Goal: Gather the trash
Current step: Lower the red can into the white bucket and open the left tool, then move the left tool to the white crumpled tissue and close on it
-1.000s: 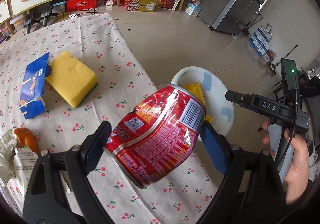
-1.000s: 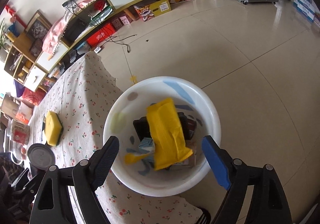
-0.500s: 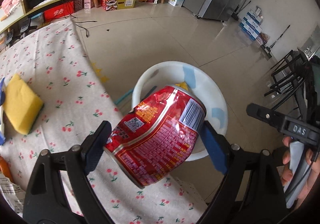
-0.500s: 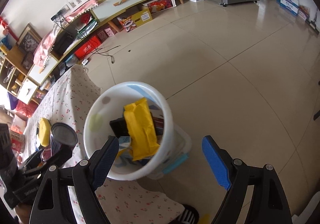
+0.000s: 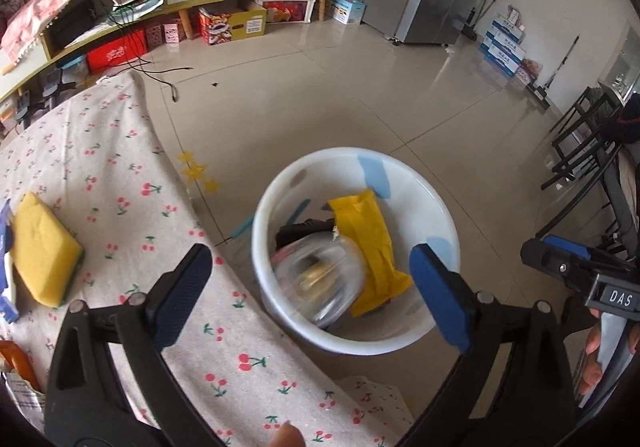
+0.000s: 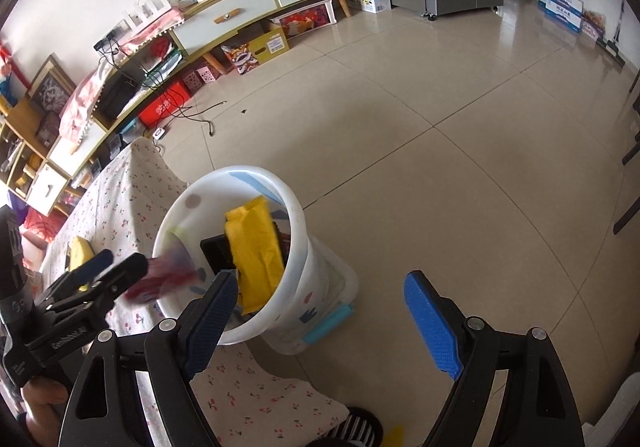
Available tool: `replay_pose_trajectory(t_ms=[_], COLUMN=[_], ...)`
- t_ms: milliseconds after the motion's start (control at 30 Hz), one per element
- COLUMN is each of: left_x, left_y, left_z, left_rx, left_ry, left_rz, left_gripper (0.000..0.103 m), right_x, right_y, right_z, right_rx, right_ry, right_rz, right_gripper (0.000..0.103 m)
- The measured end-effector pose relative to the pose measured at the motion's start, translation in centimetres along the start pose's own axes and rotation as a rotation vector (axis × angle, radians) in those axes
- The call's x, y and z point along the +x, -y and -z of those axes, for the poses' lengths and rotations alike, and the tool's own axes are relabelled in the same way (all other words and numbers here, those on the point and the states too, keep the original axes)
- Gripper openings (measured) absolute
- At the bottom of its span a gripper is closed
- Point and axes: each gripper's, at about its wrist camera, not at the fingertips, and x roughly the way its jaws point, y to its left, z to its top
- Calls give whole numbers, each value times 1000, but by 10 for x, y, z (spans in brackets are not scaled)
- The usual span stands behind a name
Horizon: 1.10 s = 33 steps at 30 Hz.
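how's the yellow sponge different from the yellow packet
The yellow sponge lies on the cherry-print tablecloth; the yellow packet sits inside the white bucket on the floor. The sponge is a thick block with a green underside; the packet is a thin, creased wrapper. The sponge lies flat; the packet leans at a slant over other trash. Both are bright yellow.

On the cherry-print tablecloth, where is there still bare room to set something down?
Free: the tablecloth from the yellow sponge to the table's far corner, and between sponge and white bin. Crowded: the left edge, with the blue box and wrappers.
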Motion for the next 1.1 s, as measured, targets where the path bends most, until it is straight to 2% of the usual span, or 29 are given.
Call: replay_pose_trajectory(t_ms=[300,567,1100], left_x=[-33,-59,-121], left_y=[-40,-86,-161], left_z=[12,40,91], left_rx=[-86,-170,-273], left_ry=[23,7,22], left_rz=[-46,-137,-189], left_gripper=[99,100,100], right_x=[-1,-3,1], right_y=[-17,-48,-127], right_z=[1,6,26], right_rx=[-40,-105,-244], right_ry=[3,5,-12], right_rz=[-15,-41,-46], right_gripper=[87,87,88])
